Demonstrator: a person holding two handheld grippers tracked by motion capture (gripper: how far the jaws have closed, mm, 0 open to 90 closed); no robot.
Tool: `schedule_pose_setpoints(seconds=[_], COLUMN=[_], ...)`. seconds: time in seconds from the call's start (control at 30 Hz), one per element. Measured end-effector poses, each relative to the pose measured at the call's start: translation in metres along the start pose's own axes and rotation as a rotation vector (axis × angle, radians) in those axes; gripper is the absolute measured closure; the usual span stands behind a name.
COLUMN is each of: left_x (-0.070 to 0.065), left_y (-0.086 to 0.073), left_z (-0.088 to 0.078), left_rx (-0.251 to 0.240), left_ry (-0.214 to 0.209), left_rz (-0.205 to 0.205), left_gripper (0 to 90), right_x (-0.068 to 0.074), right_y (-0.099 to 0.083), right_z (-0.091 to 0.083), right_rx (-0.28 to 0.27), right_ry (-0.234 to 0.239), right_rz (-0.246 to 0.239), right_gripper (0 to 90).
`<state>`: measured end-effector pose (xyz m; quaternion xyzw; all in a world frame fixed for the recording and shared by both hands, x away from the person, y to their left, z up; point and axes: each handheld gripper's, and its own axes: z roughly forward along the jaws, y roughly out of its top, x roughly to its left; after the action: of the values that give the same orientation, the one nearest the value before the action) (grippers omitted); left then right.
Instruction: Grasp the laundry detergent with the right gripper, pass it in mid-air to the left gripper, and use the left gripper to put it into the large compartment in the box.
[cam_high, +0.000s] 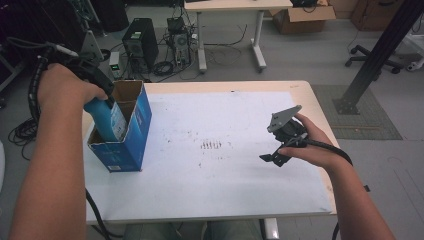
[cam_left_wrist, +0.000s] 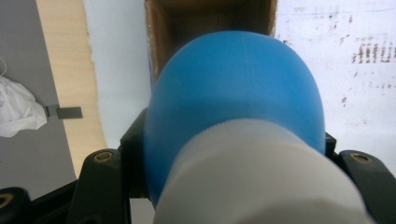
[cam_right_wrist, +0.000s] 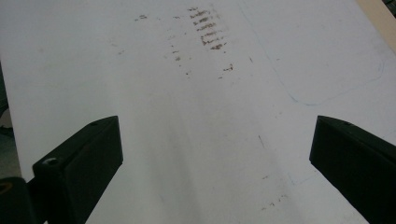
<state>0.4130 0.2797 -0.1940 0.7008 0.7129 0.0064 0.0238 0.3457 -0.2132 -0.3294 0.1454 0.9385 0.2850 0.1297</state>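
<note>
One bottle lowered into an open carton

One blue bottle (cam_high: 106, 119) is held by its upper part between the closed jaws of the left gripper (cam_high: 100, 97), base down and partly inside the open top of the blue cardboard box (cam_high: 131, 140), so that it can be slid in upright. Well to the right of the box, the right gripper (cam_high: 280, 150) is held above the white sheet (cam_high: 225, 175), jaws spread wide and holding nothing, apparently kept clear.

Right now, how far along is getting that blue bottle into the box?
Done: the left gripper is shut on the bottle, whose lower end is inside the open box. In hand: lowering it. Left: letting go. The right gripper waits open over the table.
</note>
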Motion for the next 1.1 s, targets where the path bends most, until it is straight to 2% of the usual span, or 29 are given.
schedule_pose_setpoints(seconds=[0.23,0.37,0.53,0.73,0.97,1.1], left_x=[0.003,0.002,0.004,0.005,0.003,0.002], left_y=[0.003,0.003,0.005,0.007,0.010,0.011], left_z=[0.020,0.029,0.040,0.054,0.069,0.077], left_rx=[0.012,0.013,0.017,0.015,0.020,0.018], left_ry=[0.008,0.023,0.015,0.025,0.018,0.029], left_rz=[-0.005,0.010,0.008,0.005,0.016,0.025], left_gripper=[39.0,39.0,39.0,39.0,39.0,39.0], right_x=[0.001,0.001,0.003,0.005,0.005,0.005], right_y=[-0.001,-0.001,0.001,0.005,0.004,0.003], right_z=[0.000,0.003,0.007,0.008,0.011,0.013], right_rx=[0.001,0.005,0.010,0.008,0.013,0.016], right_ry=[0.004,0.011,0.019,0.023,0.026,0.030], right_rz=[0.000,-0.004,-0.012,-0.019,-0.020,-0.015], right_gripper=[2.7,2.7,2.7,2.7,2.6,2.7])
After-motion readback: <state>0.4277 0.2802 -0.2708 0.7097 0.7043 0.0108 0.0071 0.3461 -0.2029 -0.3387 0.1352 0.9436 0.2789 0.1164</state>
